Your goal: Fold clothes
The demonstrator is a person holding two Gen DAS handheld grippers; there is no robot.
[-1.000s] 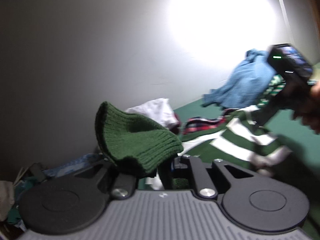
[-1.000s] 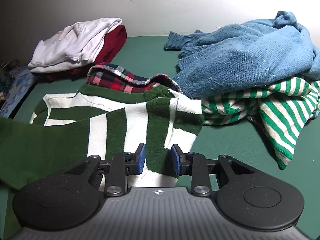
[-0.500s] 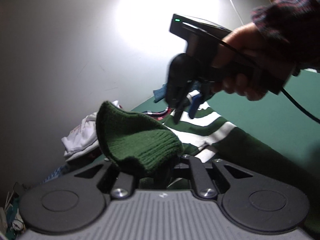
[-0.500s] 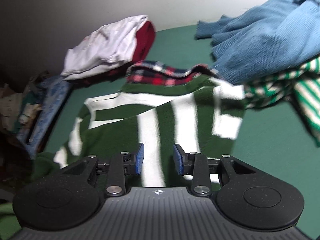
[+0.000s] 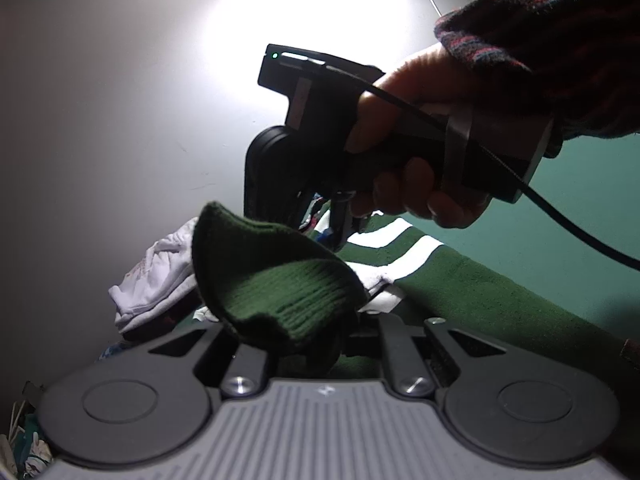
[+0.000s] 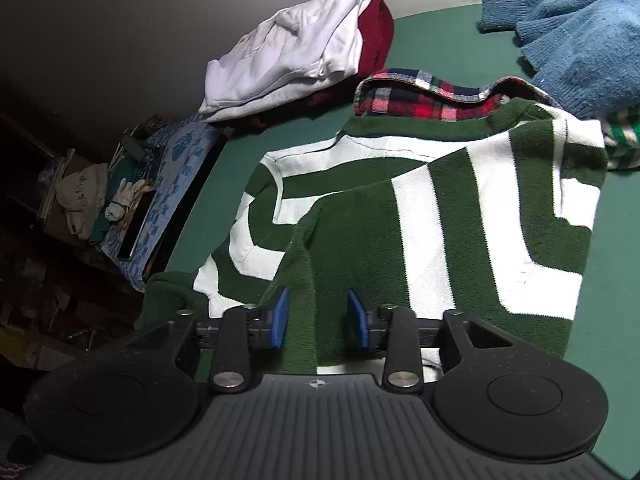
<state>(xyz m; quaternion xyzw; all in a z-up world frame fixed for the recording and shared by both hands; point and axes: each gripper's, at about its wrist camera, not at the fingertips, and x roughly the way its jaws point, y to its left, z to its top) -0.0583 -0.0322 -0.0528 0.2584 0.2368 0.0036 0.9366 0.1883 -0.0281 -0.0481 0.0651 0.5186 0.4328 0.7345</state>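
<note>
— While my left gripper (image 5: 320, 336) pinches the cuff (image 5: 280, 284), where's yours?
— My right gripper (image 6: 316, 318) gapes, holding nothing, over the sweater (image 6: 420, 208) spread flat on the green table (image 6: 624, 280).

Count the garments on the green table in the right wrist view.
6: green-and-white sweater nearest; plaid shirt behind it; white garment atop red garment; blue sweater far right, over thin-striped top. More may be hidden.
</note>
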